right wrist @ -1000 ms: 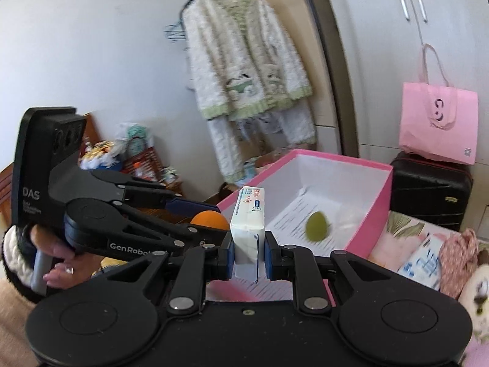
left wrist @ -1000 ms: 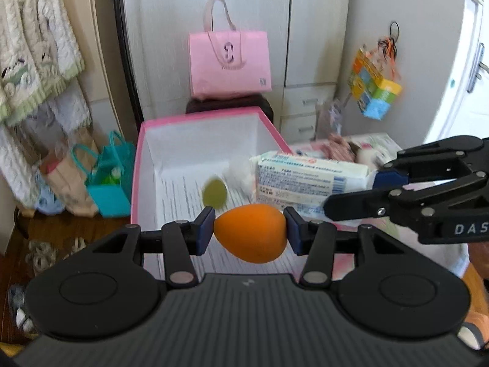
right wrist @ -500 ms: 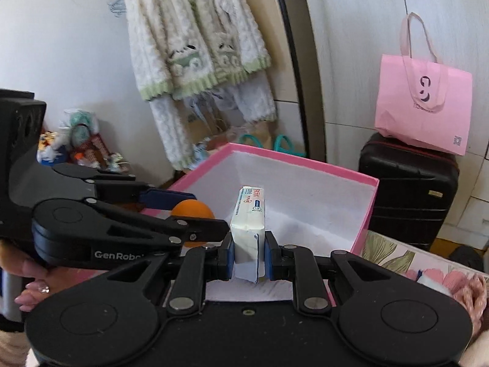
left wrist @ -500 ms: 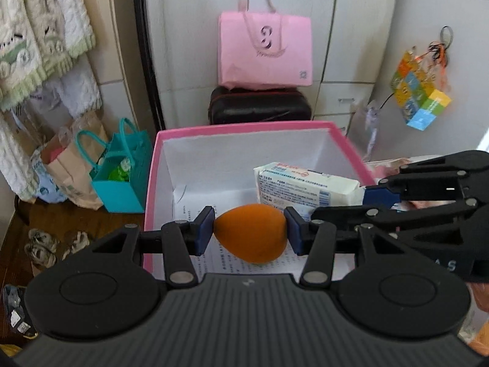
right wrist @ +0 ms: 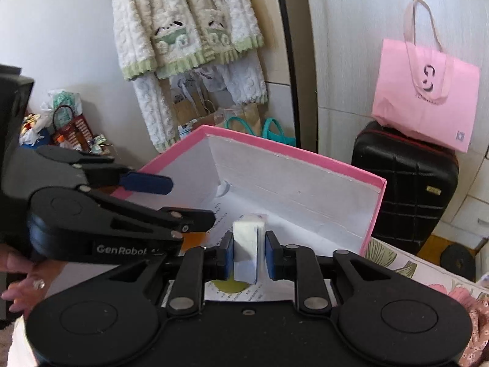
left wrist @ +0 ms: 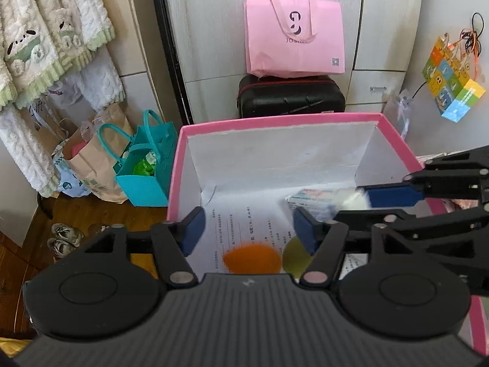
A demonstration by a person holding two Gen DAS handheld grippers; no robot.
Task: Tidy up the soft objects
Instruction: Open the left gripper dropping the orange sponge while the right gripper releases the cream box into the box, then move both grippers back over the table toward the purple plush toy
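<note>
A pink box (left wrist: 305, 118) with a white inside and printed paper on its floor stands in front of me; it also shows in the right wrist view (right wrist: 293, 150). My left gripper (left wrist: 249, 229) is open over the box. An orange egg-shaped sponge (left wrist: 252, 258) lies blurred on the box floor below it, beside a green sponge (left wrist: 295, 257). My right gripper (right wrist: 247, 252) is shut on a white tissue pack (right wrist: 246, 244), held over the box. The pack (left wrist: 318, 197) and the right gripper show at the right of the left wrist view.
A black suitcase (left wrist: 290, 99) with a pink tote bag (left wrist: 295, 36) on top stands behind the box. Teal and paper bags (left wrist: 137, 165) sit on the floor at left under hanging fleece clothes (left wrist: 45, 46). A flowered cloth (right wrist: 412, 269) lies at right.
My left gripper has opened and let go of the orange sponge, which has dropped into the box. Both grippers have moved forward over the box; the right still holds the tissue pack.
</note>
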